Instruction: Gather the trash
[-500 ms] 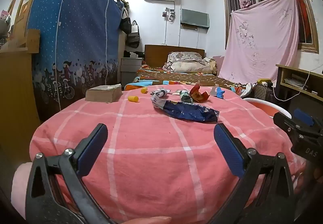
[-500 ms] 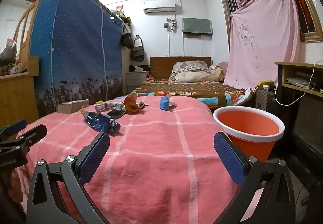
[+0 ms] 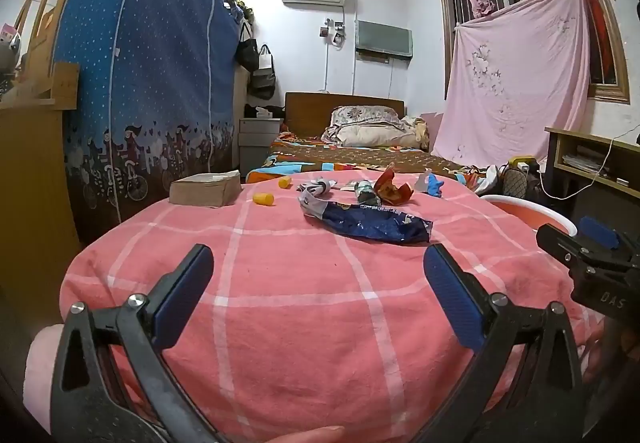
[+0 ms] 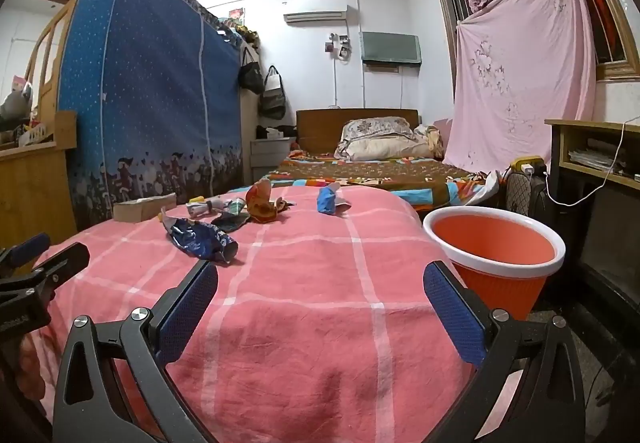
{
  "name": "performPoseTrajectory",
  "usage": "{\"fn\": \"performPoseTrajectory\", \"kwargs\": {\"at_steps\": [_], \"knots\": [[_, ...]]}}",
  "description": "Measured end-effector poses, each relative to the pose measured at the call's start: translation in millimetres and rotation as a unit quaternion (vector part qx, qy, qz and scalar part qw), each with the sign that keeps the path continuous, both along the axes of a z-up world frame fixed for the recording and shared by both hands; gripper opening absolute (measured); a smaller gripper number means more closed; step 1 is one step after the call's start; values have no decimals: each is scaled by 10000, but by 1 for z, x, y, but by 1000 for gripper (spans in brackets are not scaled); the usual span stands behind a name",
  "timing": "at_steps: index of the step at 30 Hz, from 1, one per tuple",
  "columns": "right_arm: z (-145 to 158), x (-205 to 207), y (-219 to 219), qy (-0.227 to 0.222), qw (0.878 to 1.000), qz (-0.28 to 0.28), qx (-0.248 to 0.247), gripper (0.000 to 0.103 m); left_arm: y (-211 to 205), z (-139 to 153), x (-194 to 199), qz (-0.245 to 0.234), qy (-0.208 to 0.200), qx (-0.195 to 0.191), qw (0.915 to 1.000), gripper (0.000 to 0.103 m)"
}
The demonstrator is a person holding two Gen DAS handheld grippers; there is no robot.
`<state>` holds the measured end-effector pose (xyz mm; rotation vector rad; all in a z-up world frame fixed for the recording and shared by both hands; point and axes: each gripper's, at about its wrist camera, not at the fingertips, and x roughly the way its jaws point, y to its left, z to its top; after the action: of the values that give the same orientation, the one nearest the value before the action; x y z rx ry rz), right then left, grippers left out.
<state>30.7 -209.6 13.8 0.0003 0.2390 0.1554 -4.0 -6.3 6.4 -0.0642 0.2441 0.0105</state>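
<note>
bin mostly behind table edge

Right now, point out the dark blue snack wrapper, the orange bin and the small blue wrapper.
dark blue snack wrapper [image 3: 376, 224], left wrist view, middle of the crumpled foil.
orange bin [image 4: 496, 285], right wrist view, outer wall below the white rim.
small blue wrapper [image 4: 326, 200], right wrist view, its blue body.

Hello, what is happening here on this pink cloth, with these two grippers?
A person holds two grippers over a table with a pink checked cloth. The left gripper and the right gripper are both open and empty. Trash lies farther away on the cloth: a dark blue wrapper, a red wrapper and smaller pieces. An orange bin stands beside the table; no trash shows inside it.
</note>
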Motion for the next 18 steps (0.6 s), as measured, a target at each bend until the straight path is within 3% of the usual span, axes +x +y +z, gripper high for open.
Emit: {"fn": "performPoseTrajectory", "kwargs": {"at_steps": [18], "knots": [[3, -1, 1, 21, 10000, 3, -40, 103, 1, 0, -2, 9, -30, 3, 10000, 89]]}}
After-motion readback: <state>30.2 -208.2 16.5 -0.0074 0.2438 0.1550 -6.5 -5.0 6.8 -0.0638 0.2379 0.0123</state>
